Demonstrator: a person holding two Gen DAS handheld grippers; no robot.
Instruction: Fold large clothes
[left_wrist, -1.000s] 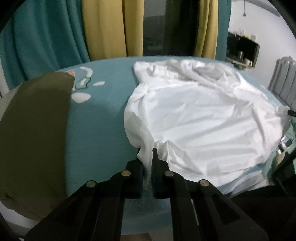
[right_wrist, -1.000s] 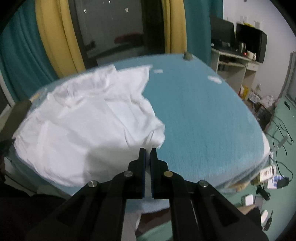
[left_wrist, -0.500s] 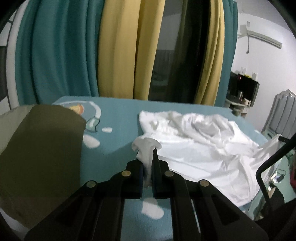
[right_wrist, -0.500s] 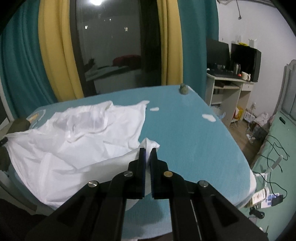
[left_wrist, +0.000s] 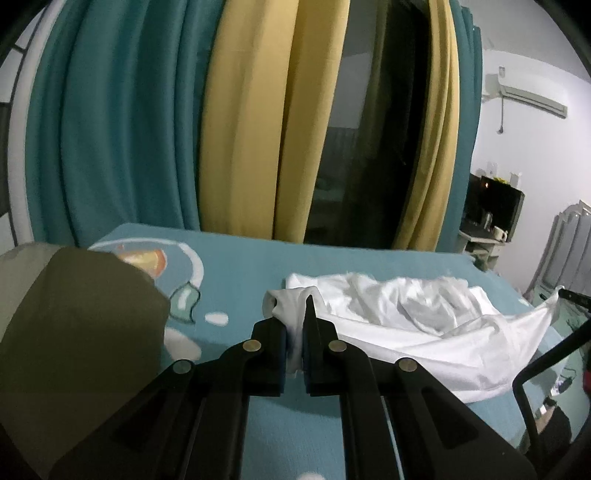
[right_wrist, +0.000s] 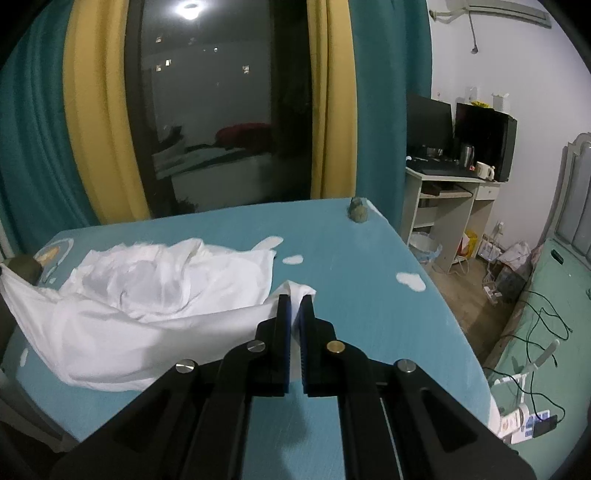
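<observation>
Left gripper (left_wrist: 294, 334) clamped on one corner of white garment (left_wrist: 406, 317), right gripper (right_wrist: 294, 317) clamped on another. Near edge lifted, stretched between them above bed (right_wrist: 351, 295); far part rumpled on it. First fold begun, no crease laid yet, remaining folds undone.

White garment (right_wrist: 155, 295) — rumpled, near edge lifted taut at both corners, rest on teal bed (right_wrist: 369, 295)

White garment (left_wrist: 424, 325), teal bedsheet (right_wrist: 362, 280)
</observation>
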